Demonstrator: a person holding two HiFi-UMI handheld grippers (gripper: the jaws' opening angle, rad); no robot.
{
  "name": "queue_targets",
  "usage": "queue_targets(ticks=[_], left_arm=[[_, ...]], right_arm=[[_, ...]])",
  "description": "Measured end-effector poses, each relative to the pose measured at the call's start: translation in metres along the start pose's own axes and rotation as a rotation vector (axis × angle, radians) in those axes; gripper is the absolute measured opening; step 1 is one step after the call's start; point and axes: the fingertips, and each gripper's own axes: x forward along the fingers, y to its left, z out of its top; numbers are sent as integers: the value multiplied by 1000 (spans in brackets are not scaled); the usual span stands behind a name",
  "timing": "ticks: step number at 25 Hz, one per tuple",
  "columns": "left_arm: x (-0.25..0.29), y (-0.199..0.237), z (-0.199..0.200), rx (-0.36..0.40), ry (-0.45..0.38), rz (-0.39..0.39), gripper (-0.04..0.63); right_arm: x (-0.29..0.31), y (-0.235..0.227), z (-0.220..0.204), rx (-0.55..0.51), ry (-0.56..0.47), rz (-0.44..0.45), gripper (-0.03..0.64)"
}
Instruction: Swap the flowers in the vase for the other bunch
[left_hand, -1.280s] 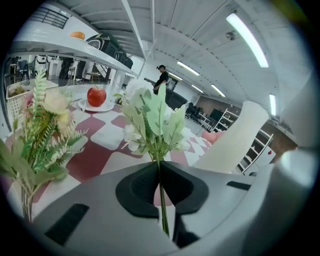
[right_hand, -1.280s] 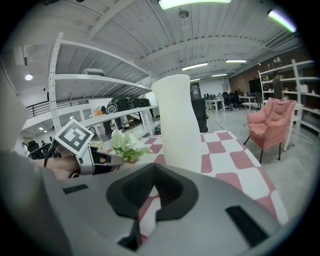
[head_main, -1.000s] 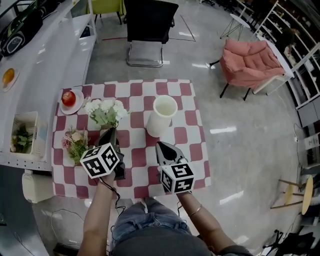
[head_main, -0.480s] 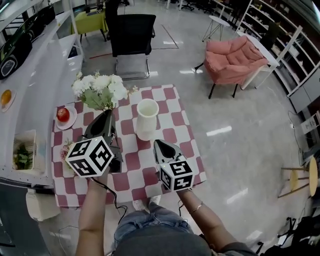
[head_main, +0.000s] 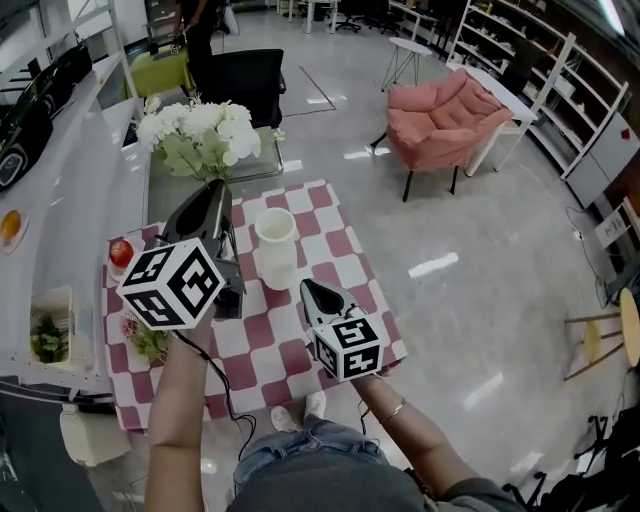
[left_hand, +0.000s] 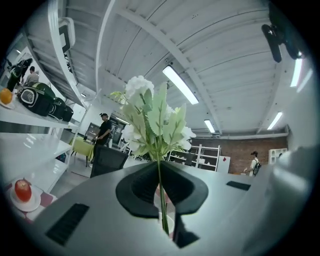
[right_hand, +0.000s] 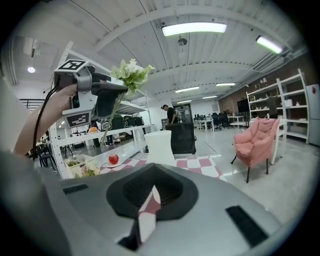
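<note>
Squeezes the thin green stem (left_hand: 161, 200) of the white flowers (head_main: 200, 135) tight in the left tongs (head_main: 213, 190), with the jaws shut on it. Holds that bunch up in the air, blooms on top, above the far left part of the table (head_main: 345, 255) and off to the left of the vase (head_main: 277, 245). Holds the right tongs (head_main: 312, 290) lower, over the near side of the table, with the jaws close together and nothing in them. Looks down on a long white counter (head_main: 70, 200) along the left. Stands at that small table, red and white checks all over its top. Sees a pink armchair (head_main: 440, 110) on the shiny floor (head_main: 480, 300) far off to the right, and a black office chair (head_main: 245, 80) beyond the table's far edge. Finds the white vase upright near the middle of the table, between the two tongs. Finds the pink flowers (head_main: 143, 340) flat on the table near the left edge, partly hidden by the left tongs. Spots a white basket (head_main: 50, 335) with green bits on the counter. Spots a red apple (head_main: 120, 252) on a little plate (head_main: 118, 268) at the far left corner of the table, and an orange fruit (head_main: 10, 228) on the counter
</note>
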Motion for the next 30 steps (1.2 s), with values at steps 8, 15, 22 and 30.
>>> queue_targets(ticks=[8,15,22,30], left_arm=[[34,-25,10,27,-6,-65,23],[62,-50,26,49,-47,-99,23],[92,-62,32,101,-60,-104,23],[114,-55,32,105,-74,-116,23]], right_arm=[[-5,-5,15,-28,-21,3,9],[-12,-14,28,-41,-28,5,9],[-1,-23,47,-78,-30,18,9],[20,-28,64,-104,-22,38,9]])
